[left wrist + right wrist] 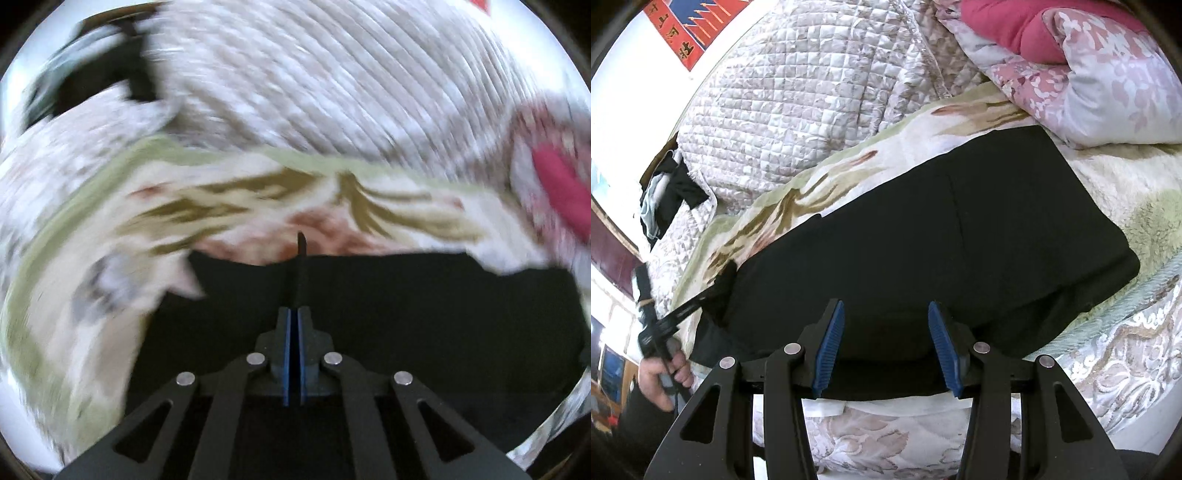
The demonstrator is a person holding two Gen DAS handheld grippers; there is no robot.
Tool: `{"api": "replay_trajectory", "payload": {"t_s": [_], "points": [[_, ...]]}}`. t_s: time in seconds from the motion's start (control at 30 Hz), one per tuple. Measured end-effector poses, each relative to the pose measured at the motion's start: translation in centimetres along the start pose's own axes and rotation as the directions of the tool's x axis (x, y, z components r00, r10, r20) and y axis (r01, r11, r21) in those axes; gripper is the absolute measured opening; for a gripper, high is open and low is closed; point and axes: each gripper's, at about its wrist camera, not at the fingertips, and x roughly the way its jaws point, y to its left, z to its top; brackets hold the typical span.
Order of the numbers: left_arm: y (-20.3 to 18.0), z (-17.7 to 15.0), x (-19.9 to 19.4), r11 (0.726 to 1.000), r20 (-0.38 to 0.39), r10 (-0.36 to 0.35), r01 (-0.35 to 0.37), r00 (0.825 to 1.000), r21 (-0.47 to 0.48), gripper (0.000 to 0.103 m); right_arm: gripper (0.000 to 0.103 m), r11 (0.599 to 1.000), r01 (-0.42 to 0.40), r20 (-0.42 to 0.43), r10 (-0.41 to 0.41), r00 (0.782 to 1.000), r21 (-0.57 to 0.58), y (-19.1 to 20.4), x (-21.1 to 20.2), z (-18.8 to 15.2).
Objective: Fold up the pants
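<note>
Pants (923, 236) lengthwise lower-left to upper-right

The pants (923, 229) are matt black cloth, smooth and without sheen. Under them lies a fleecy blanket (1108, 184), its pile soft and slightly nubbly, printed cream, green and brown. The quilt (783, 96) behind is stitched in small squares and has a faint satin gloss. The pillow (1108, 85) is smooth floral cloth. The right gripper (886, 343) is matt black plastic with ribbed blue rubbery pads (831, 347) and dull silver metal pins; the left gripper (294, 354) has the same finish.
</note>
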Motion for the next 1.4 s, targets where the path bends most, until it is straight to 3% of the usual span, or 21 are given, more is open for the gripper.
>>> {"api": "replay_trajectory", "payload": {"t_s": [0.1,0.3,0.43,0.6,0.9,0.97,1.0,1.4], "points": [[2.9,-1.6,-2.1,0.993,0.032,-0.007,0.011,0.999,-0.113,0.005,0.048,1.0,-0.002,-0.014,0.002,1.0,-0.003,0.2,0.2,-0.4],[5.3,-4.2,-1.3,0.968,-0.052,-0.09,0.075,0.995,-0.238,0.007,0.048,1.0,-0.001,-0.023,0.001,1.0,0.002,0.6,0.4,-0.8],[6.4,-4.3,-0.8,0.939,-0.056,-0.151,0.125,0.987,-0.32,0.025,0.048,1.0,-0.003,-0.027,0.004,1.0,0.031,0.5,0.3,-1.4],[7.3,-4.5,0.2,0.908,-0.082,-0.184,0.137,0.98,-0.396,0.03,0.048,0.997,0.007,-0.006,-0.006,1.0,0.075,0.0,-0.3,-1.8],[7.3,-3.8,0.7,0.918,-0.066,-0.132,0.097,0.989,-0.385,0.03,0.048,0.978,0.067,0.015,-0.072,0.997,0.2,-2.5,-0.5,-1.7],[7.3,-3.6,0.8,0.924,-0.062,-0.12,0.089,0.991,-0.371,0.022,0.048,0.968,0.068,0.034,-0.078,0.996,0.242,-3.3,-0.8,-1.5],[7.2,-3.6,0.8,0.928,-0.068,-0.117,0.084,0.991,-0.363,0.01,0.048,0.966,0.069,0.045,-0.083,0.996,0.251,-3.5,-1.0,-1.4],[7.5,-3.3,1.0,0.937,-0.08,-0.092,0.06,0.993,-0.343,0.005,0.045,0.929,0.142,0.138,-0.199,0.97,0.342,-6.5,-1.7,1.7]]}}
